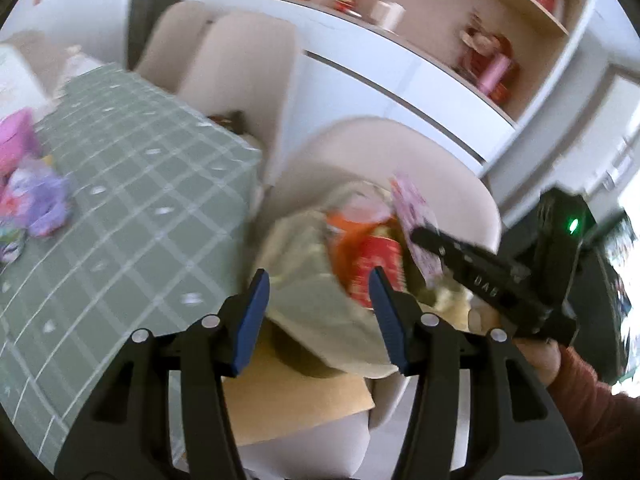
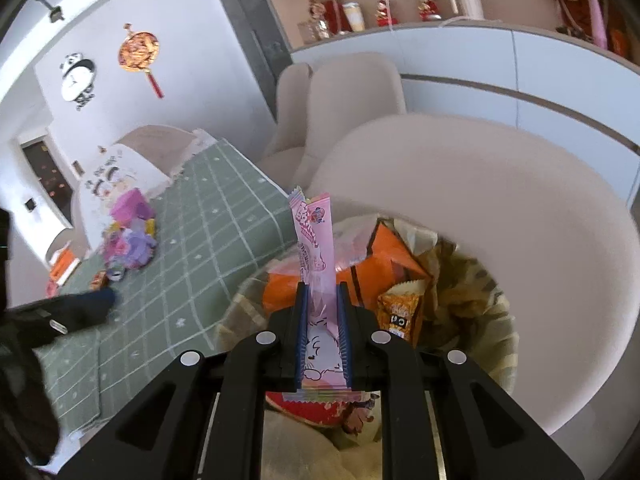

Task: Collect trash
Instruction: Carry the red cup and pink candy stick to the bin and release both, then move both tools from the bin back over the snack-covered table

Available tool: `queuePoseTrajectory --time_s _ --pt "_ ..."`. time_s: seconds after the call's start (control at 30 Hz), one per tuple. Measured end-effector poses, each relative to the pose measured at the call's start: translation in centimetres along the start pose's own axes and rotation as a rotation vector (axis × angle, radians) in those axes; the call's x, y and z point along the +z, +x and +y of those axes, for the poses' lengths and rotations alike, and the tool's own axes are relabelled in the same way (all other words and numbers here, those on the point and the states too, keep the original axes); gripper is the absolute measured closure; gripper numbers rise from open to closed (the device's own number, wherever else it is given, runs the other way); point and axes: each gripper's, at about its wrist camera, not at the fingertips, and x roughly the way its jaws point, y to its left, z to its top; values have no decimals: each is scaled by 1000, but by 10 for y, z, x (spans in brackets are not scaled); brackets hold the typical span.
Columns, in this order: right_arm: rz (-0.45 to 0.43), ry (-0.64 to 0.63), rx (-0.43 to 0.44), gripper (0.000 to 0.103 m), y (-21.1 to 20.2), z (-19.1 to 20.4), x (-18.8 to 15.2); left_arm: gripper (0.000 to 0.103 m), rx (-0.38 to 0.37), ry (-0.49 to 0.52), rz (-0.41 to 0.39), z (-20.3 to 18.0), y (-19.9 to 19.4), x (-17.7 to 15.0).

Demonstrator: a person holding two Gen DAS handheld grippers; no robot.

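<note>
My left gripper (image 1: 319,276) stands open over a pale olive trash bag (image 1: 304,292). Nothing is pressed between its blue pads. The bag (image 2: 496,308) sits on a cream chair and holds orange packets (image 2: 384,264) and a red packet (image 1: 376,264). My right gripper (image 2: 322,288) is shut on a long pink snack wrapper (image 2: 316,240), held upright above the bag's mouth. In the left wrist view the right gripper (image 1: 418,236) reaches in from the right with the pink wrapper (image 1: 412,208). More wrappers (image 2: 128,244) lie piled on the green checked table (image 2: 208,240).
The cream chair (image 2: 520,200) curves around the bag, and a brown sheet (image 1: 300,392) lies under it. The table's corner (image 1: 248,148) is just left of the bag. Two more cream chairs (image 2: 340,92) and a white sideboard (image 1: 400,80) stand behind.
</note>
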Motion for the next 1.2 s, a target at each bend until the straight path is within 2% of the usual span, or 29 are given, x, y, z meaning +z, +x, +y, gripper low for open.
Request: queuePoseTrajectory --time_s 0.2,0.33,0.4,0.43,0.5,0.63,0.8,0.97,1.1,1.2 --pt "81 55 -51 88 31 -4 -10 53 72 -95 -21 55 -31 -10" --pt "137 84 -102 88 41 -8 -11 53 95 -146 -28 81 -45 -17" --pt "136 104 -101 87 40 -9 -11 53 103 -161 -34 91 -52 -19" --pt "124 107 -91 85 37 -6 -11 53 107 -167 -37 98 -56 -20" --pt "105 86 -123 73 31 0 -11 53 111 -176 -41 110 -62 -22" --pt "86 57 -173 58 20 13 -14 53 117 -199 -51 132 -74 -24" --pt "44 90 -215 57 2 20 -16 53 150 -212 -78 163 -92 -31" --pt "-13 100 -233 57 -16 38 -11 53 184 -295 -112 209 -112 -43" --pt "-73 94 -206 57 -22 67 0 53 224 -372 -143 251 -131 -52" --pt "-151 77 -159 48 -21 98 7 53 254 -434 -180 283 -148 -61"
